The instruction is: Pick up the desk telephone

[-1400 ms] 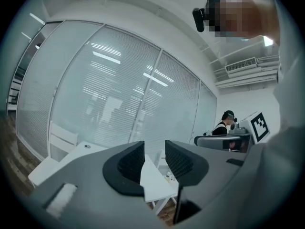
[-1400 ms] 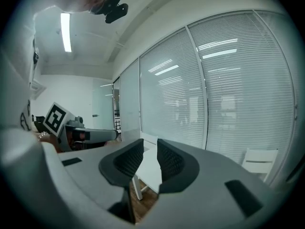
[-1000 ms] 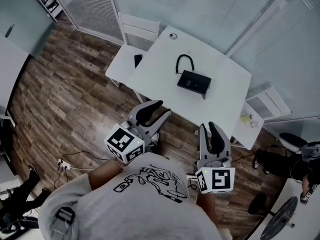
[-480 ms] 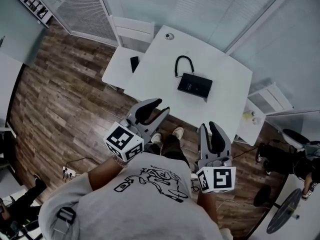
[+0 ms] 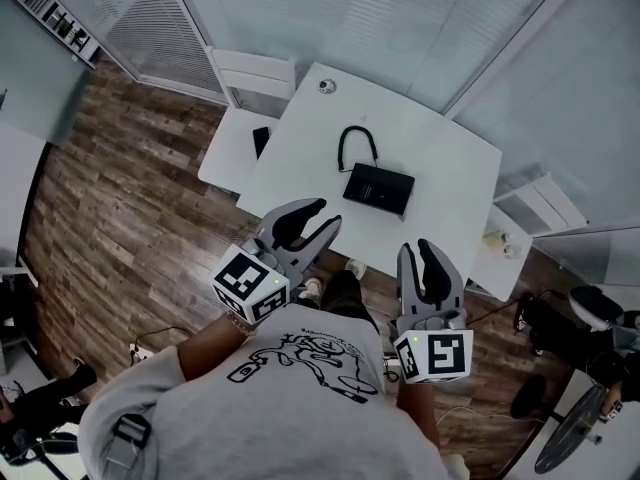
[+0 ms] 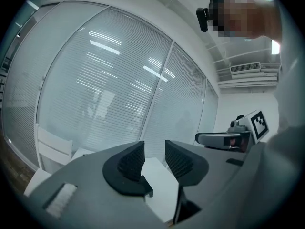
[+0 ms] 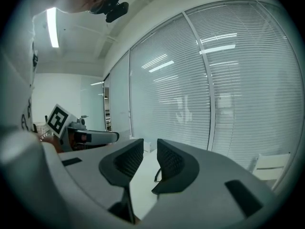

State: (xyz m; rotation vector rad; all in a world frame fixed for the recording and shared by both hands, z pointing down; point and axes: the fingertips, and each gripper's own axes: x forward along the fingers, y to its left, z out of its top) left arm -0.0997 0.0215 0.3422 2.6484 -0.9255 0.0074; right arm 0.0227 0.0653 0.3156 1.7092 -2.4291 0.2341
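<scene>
Black flat desk telephone (image 5: 379,188) lying near the middle of the white round-cornered worktop (image 5: 450,158), black looped cord (image 5: 357,140) arching off its far side towards the blinds. Nothing touching either one.

Left gripper (image 5: 328,214) held above the wood-plank floor (image 5: 120,198), just short of the worktop's near edge, angled towards the telephone. Fingers (image 6: 131,160) closed down to a narrow slit in the left gripper view — nothing between them, only white worktop visible through the gap.

Right gripper (image 5: 415,250) beside it on the person's right, also short of the near edge and well apart from the telephone. Fingers (image 7: 169,162) likewise pulled in to a narrow slit, empty; through the slit in the right gripper view, a bit of dark cord on the white surface, too small to say more.

Both marker cubes close to the person's white printed T-shirt (image 5: 300,378).

Elsewhere: small round object (image 5: 327,86) at the worktop's far corner; low white side table (image 5: 225,153) against the worktop's left side with a small dark slab (image 5: 260,140) on it; white chair (image 5: 255,73) behind that.
</scene>
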